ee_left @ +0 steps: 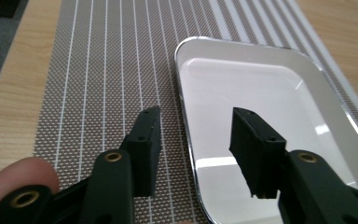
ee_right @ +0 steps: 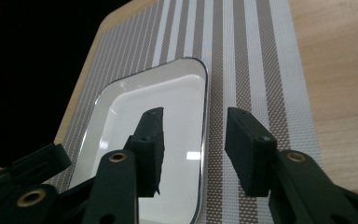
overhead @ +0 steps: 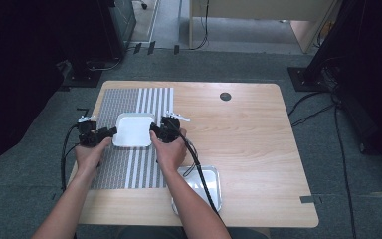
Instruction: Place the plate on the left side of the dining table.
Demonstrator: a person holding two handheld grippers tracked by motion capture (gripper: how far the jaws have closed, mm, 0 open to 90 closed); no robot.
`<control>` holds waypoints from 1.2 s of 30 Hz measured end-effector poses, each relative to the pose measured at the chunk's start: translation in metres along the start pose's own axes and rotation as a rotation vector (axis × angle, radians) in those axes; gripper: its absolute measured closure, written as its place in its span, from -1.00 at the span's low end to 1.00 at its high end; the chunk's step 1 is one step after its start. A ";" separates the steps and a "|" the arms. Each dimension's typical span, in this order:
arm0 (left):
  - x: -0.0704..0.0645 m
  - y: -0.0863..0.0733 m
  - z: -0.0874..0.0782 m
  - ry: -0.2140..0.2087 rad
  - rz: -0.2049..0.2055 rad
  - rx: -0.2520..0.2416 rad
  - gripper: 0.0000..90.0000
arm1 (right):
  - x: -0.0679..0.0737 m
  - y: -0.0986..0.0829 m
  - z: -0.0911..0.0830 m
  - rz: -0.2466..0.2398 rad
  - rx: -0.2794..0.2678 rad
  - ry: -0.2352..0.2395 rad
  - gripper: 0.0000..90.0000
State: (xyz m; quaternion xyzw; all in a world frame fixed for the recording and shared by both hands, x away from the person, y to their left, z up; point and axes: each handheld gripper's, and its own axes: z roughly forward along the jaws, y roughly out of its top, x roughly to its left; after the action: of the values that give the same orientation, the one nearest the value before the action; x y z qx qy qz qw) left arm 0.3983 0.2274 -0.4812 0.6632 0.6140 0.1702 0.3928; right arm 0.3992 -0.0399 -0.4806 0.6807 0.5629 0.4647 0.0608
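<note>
Grey carpet floor [overhead: 238, 64] all round, a light wooden table [overhead: 258, 149] in the middle, dark curtains [overhead: 15, 59] either side — cables [overhead: 313, 107] trailing right, pale desk [overhead: 258, 10] beyond, soft overhead light.

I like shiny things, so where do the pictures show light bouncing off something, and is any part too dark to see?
Left gripper view: bright glare streaks on the white tray. Right gripper view: a small glint inside the tray, and the top left corner is black. High view: the second tray shines near the person's right arm; both far sides are dark.

The person's right forearm [overhead: 191, 199] hid much of the near metal tray [overhead: 214, 191], and the white tray [ee_left: 261, 116] ran off the left gripper view's bottom edge.
</note>
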 end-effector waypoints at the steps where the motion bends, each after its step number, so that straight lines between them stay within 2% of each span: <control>1: -0.001 0.000 -0.003 0.000 0.009 -0.004 0.09 | -0.001 0.002 -0.003 -0.007 -0.007 0.007 0.24; 4: -0.005 0.000 -0.012 -0.005 0.024 -0.019 0.00 | -0.004 0.007 -0.012 -0.039 -0.022 0.015 0.12; 7: -0.009 -0.003 -0.019 -0.005 0.036 -0.034 -0.07 | -0.007 0.009 -0.019 -0.148 -0.039 0.017 -0.02; 10: -0.013 -0.008 -0.024 -0.009 0.052 -0.035 -0.17 | -0.012 0.010 -0.026 -0.250 -0.026 0.006 -0.15; 12: -0.015 -0.010 -0.027 -0.006 0.050 -0.038 -0.22 | -0.015 0.010 -0.029 -0.293 -0.017 -0.006 -0.16; 13: -0.016 -0.011 -0.030 -0.017 0.045 -0.044 -0.22 | -0.018 0.011 -0.032 -0.315 -0.010 -0.020 -0.16; 14: -0.017 -0.012 -0.032 -0.021 0.046 -0.046 -0.25 | -0.021 0.012 -0.035 -0.320 0.000 -0.031 -0.18; 18: -0.024 -0.016 -0.040 -0.038 0.063 -0.062 -0.40 | -0.032 0.015 -0.045 -0.311 0.009 -0.022 -0.31; 20: -0.029 -0.019 -0.046 -0.048 0.072 -0.074 -0.47 | -0.036 0.016 -0.052 -0.359 0.024 -0.018 -0.37; 22: -0.034 -0.020 -0.051 -0.054 0.083 -0.088 -0.53 | -0.040 0.017 -0.059 -0.378 0.015 0.003 -0.40; 24: -0.038 -0.022 -0.055 -0.059 0.097 -0.096 -0.55 | -0.043 0.018 -0.065 -0.389 0.007 0.014 -0.43; 28: -0.045 -0.026 -0.061 -0.074 0.098 -0.108 -0.58 | -0.049 0.018 -0.075 -0.391 -0.007 0.008 -0.43; 32: -0.052 -0.032 -0.065 -0.090 0.112 -0.102 -0.63 | -0.056 0.017 -0.085 -0.398 -0.011 0.018 -0.45; 36: -0.055 -0.036 -0.069 -0.124 0.108 -0.113 -0.65 | -0.063 0.016 -0.094 -0.415 -0.019 -0.005 -0.46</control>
State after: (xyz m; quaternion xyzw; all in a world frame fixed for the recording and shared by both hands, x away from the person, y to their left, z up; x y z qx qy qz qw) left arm 0.3142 0.1941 -0.4495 0.6813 0.5413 0.1843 0.4571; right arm 0.3491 -0.1390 -0.4541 0.5505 0.6865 0.4460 0.1632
